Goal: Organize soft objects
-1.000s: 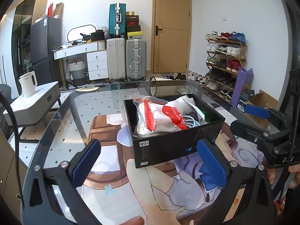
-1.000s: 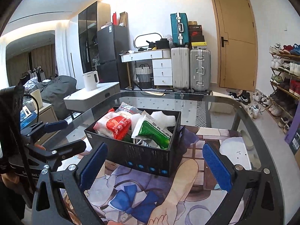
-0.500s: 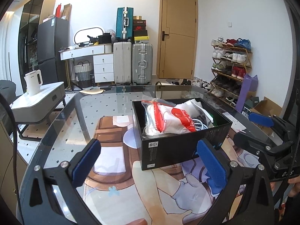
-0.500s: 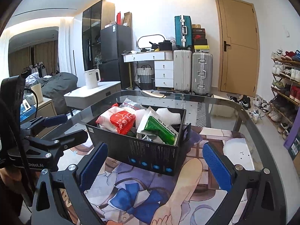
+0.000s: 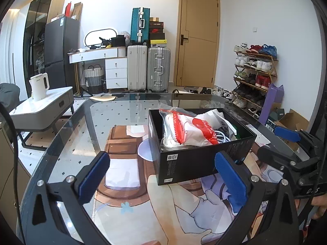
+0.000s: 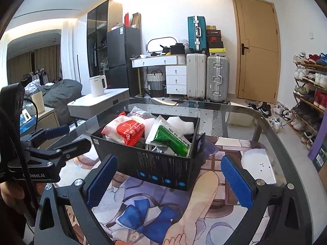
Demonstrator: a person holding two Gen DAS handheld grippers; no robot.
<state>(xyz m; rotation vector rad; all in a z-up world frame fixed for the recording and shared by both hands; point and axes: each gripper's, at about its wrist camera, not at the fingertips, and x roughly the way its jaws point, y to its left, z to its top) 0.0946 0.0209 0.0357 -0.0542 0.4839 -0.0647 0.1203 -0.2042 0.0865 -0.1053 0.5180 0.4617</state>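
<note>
A black cardboard box (image 5: 190,163) (image 6: 163,167) stands on the glass table, filled with soft packets. On top lie a red-and-white packet (image 5: 190,128) (image 6: 128,131), a green-and-white packet (image 6: 169,138) and a white foam piece (image 6: 179,123). My left gripper (image 5: 161,175) is open and empty, a little short of the box's near-left corner. Facing the box's long side, my right gripper (image 6: 167,181) is also open with nothing between its fingers. Each gripper shows at the edge of the other's view, the right gripper (image 5: 290,149) and the left gripper (image 6: 55,143).
An illustrated mat (image 5: 143,204) (image 6: 159,220) covers the glass table (image 5: 92,118) under the box. Beyond the table are a white side table with a kettle (image 5: 39,86), suitcases (image 5: 147,69), a door (image 5: 196,38) and a shoe rack (image 5: 255,71).
Both grippers have pulled back and tilted upward, so the box sits lower and farther right in the left wrist view. Both stayed open; the box and its contents have not moved.
</note>
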